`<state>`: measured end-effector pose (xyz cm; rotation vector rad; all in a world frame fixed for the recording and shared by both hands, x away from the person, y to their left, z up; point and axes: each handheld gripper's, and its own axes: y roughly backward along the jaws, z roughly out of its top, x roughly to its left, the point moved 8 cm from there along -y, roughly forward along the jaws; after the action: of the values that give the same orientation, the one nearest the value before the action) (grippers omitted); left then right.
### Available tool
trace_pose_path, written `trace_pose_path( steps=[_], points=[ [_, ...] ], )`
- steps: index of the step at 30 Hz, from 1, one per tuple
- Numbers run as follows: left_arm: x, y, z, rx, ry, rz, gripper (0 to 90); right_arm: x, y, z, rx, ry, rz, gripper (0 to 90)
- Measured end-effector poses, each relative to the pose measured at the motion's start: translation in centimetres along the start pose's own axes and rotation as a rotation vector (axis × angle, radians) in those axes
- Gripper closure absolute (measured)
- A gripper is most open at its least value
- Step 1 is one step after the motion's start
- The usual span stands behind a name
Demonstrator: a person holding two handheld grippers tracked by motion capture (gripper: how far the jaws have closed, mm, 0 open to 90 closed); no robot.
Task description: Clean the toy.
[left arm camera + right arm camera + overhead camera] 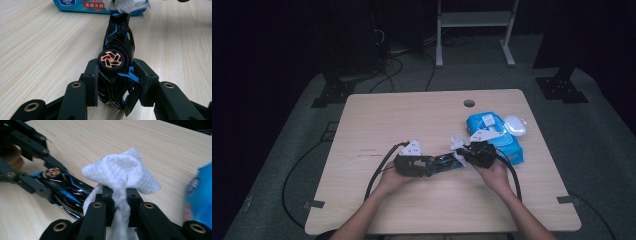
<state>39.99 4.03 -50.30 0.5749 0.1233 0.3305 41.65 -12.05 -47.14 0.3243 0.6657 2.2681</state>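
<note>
car (115, 62): black/blue toy car, lying on its side between the left jaws, copper wheel up; nose sticks out ahead of the jaws, toward the wipe.
left gripper (414, 165): jaws closed on the car's rear half, pads pressing both sides. Looks like a fixture grip, keeping the body steady and off the table for wiping.
wipe (122, 173): white wet wipe, bunched and pinched between the right jaws; the wad bulges ahead of the tips, so cloth meets the car, not plastic.
right gripper (477, 152): jaws almost fully closed on the wipe, wad at the car's front end.
pack (497, 137): blue wipe pack just beyond the right jaws, lid (515, 125) open, handy for a refill.
table (412, 115): bare wood under both.
</note>
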Motion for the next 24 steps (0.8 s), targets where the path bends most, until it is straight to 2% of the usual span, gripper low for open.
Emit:
trace_pose_path(
  steps=[4, 6, 7, 9, 11, 13, 16, 18, 24],
  points=[
    [0.0, 0.0, 0.0, -0.006, 0.008, -0.002, 59.1, 0.7, -0.2, 0.1, -0.020, -0.001, 0.000, 81.1],
    [0.1, 0.0, 0.0, -0.006, 0.011, -0.002, 59.2, 1.8, -0.7, 0.4, -0.026, 0.003, 0.048, 81.0],
    [0.1, 0.0, 0.0, -0.005, 0.010, -0.002, 59.2, 2.2, -0.9, 0.4, -0.026, 0.017, 0.057, 81.0],
    [0.2, 0.1, -0.1, -0.003, 0.010, 0.000, 59.3, 2.7, -1.1, 0.5, -0.016, 0.051, 0.044, 80.9],
    [0.3, 0.3, -0.2, 0.000, 0.007, 0.007, 59.4, 2.3, -0.9, 0.5, -0.010, 0.052, 0.034, 81.0],
    [0.5, 0.4, -0.2, 0.002, 0.010, 0.011, 59.5, 1.3, -0.4, 0.2, -0.010, 0.043, 0.003, 80.8],
    [0.5, 0.4, -0.2, 0.002, -0.003, 0.020, 59.5, -0.2, 0.5, -0.4, -0.022, -0.002, -0.005, 80.8],
    [0.5, 0.3, -0.2, 0.000, 0.002, 0.020, 59.6, -0.5, 0.7, -0.5, -0.016, -0.020, -0.011, 80.8],
    [0.5, 0.4, -0.2, 0.006, -0.004, 0.024, 59.6, -0.6, 0.8, -0.5, -0.012, -0.014, -0.012, 80.9]
  ],
)
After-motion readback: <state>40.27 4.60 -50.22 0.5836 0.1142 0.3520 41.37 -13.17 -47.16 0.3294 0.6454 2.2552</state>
